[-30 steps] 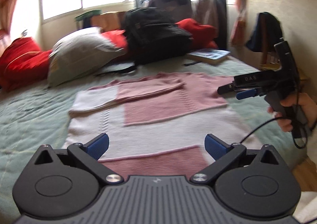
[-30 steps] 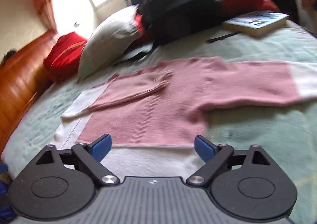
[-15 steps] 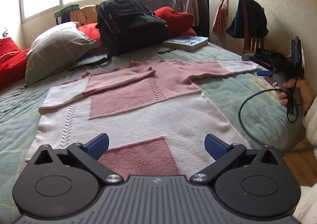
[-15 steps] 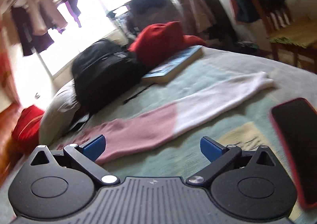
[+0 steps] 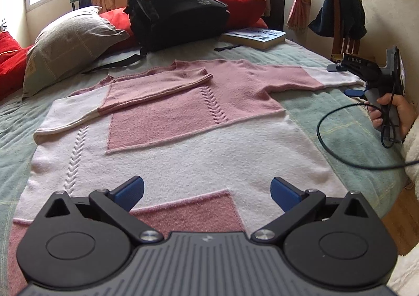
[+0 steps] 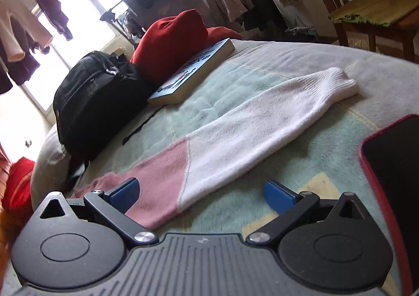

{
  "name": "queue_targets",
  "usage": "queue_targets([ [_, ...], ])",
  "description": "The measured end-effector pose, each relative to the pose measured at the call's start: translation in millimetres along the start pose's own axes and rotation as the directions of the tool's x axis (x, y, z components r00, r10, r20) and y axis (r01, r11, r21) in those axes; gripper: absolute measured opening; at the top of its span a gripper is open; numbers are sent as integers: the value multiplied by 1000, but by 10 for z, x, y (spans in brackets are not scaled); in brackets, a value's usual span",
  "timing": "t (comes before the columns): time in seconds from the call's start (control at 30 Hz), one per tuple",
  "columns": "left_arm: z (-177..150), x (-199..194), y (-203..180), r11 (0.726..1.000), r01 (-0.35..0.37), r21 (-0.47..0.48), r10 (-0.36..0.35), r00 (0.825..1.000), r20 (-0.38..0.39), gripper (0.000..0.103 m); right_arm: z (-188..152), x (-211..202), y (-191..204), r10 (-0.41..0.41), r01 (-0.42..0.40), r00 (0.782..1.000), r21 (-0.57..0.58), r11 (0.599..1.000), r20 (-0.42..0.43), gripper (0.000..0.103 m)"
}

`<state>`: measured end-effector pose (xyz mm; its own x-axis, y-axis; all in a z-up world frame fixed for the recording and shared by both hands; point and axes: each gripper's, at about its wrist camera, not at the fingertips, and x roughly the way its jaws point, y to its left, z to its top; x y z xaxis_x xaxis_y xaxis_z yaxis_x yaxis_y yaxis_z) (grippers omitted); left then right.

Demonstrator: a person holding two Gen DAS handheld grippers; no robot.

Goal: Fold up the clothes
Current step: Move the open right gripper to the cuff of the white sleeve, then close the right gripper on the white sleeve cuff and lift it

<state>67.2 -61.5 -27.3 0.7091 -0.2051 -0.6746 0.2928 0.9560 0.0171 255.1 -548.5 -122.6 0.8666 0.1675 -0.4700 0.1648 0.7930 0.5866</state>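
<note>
Both grippers (image 5: pixel 207 192) (image 6: pixel 200 195) gape wide, empty, above the sweater (image 5: pixel 183 138).

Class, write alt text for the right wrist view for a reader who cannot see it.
The open right gripper hovers over a pink-and-white sweater sleeve stretched flat across a green bedspread. Behind it lie a book, a black backpack and a red cushion; a red-edged phone is at right.

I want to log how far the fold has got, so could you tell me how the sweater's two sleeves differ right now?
The left sleeve is folded across the sweater's chest; the right sleeve lies stretched out flat on the bedspread. The left sleeve's cuff points inward, the right sleeve's outward toward the bed's edge. Both are pink with a white section.
</note>
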Motion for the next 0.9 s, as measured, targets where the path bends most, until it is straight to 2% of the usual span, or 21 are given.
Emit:
queue_targets([
  [0.37,37,196,117,999,5,-36,-7,999,-36,102,289,439,-175,76,-78,997,53,996,25,103],
  [0.57,55,200,161,999,5,-47,-6,999,-34,102,421,625,-189,80,-83,995,40,996,62,103],
  [0.7,58,161,176,999,8,-46,-9,1000,-24,102,493,614,-156,95,-100,992,59,993,85,103],
  [0.9,53,99,183,999,13,-51,-13,1000,-7,102,593,414,138,152,-153,984,1,988,92,103],
])
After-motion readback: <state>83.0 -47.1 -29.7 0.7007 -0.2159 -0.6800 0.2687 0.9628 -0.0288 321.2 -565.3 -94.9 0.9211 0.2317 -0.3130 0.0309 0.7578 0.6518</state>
